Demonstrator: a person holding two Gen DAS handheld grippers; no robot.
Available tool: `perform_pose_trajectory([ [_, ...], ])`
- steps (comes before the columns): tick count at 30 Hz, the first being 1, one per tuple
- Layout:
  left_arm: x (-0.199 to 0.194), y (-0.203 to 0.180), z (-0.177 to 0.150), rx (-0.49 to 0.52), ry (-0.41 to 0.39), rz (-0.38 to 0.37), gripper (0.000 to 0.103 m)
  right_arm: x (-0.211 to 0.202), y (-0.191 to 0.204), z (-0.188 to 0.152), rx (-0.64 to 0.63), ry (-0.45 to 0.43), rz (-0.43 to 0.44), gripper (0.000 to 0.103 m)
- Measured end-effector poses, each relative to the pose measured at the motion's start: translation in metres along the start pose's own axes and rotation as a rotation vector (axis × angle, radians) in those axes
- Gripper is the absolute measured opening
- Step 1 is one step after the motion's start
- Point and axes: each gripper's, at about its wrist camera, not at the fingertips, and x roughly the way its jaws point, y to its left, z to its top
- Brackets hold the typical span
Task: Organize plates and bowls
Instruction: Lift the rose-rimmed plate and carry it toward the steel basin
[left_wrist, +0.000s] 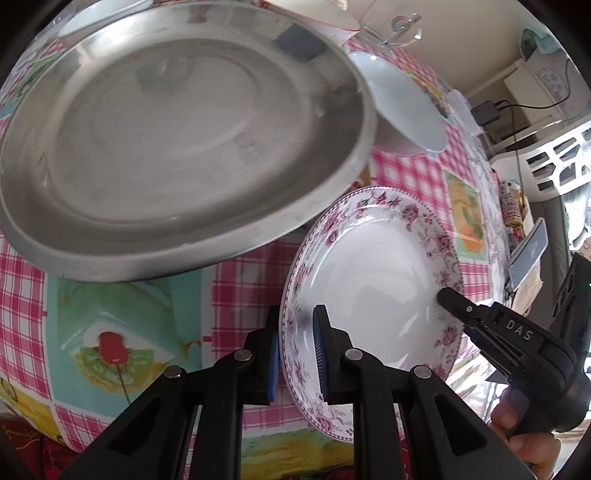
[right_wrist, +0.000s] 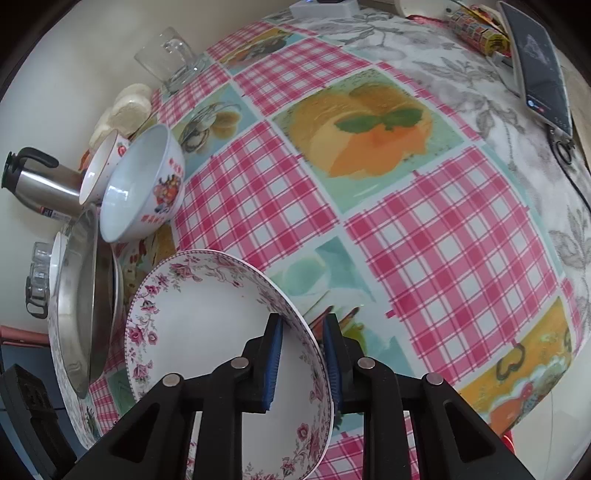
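Both tools, left (left_wrist: 297, 354) and right (right_wrist: 303, 363), are gripping opposite rims of the floral plate (left_wrist: 373, 280), which is sitting lower right of the steel tray (left_wrist: 166, 147), above the worktop (right_wrist: 424, 229).

A table under a pink-checked fruit-print tablecloth (right_wrist: 424, 236) carries a steel pan (left_wrist: 177, 147), white bowls (right_wrist: 144, 184), a glass mug (right_wrist: 173, 59) and a phone (right_wrist: 543, 66).

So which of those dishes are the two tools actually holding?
The floral-rimmed white plate. The left tool and right tool each clamp its rim on opposite sides. The steel pan and white bowl sit untouched.
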Motion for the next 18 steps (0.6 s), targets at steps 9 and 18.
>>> perform_pose_trajectory([
  [9, -0.01, -0.024, 0.005, 0.086, -0.078, -0.022, 0.017, -0.028, -0.018, 0.004, 0.008, -0.061, 0.001, 0.022],
  [18, -0.024, -0.04, 0.005, 0.159, -0.147, -0.023, 0.017, -0.052, -0.026, 0.006, 0.023, -0.142, 0.043, 0.022],
])
